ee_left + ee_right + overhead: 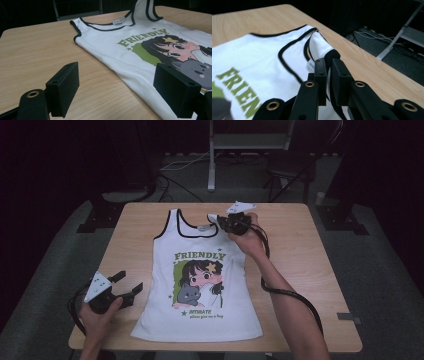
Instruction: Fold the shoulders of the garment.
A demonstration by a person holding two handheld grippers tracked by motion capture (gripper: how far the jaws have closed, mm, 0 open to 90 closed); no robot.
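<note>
A white tank top (197, 285) with black trim, green "FRIENDLY" lettering and a cartoon print lies flat on the wooden table (305, 260). My right gripper (223, 221) is at the shirt's far right shoulder strap, shut on the strap (322, 45), which is bunched and lifted between the jaws. My left gripper (129, 286) rests on the table beside the shirt's near left hem. Its jaws stand wide apart with nothing between them. In the left gripper view the shirt (140, 50) spreads ahead and to the right of the left gripper (125, 87).
Bare wood lies to the left and right of the shirt. Beyond the table's far edge, on the dark floor, stand a metal stand (212, 165), cables (372, 35) and black frame feet (102, 215). A cable trails along the right forearm (290, 295).
</note>
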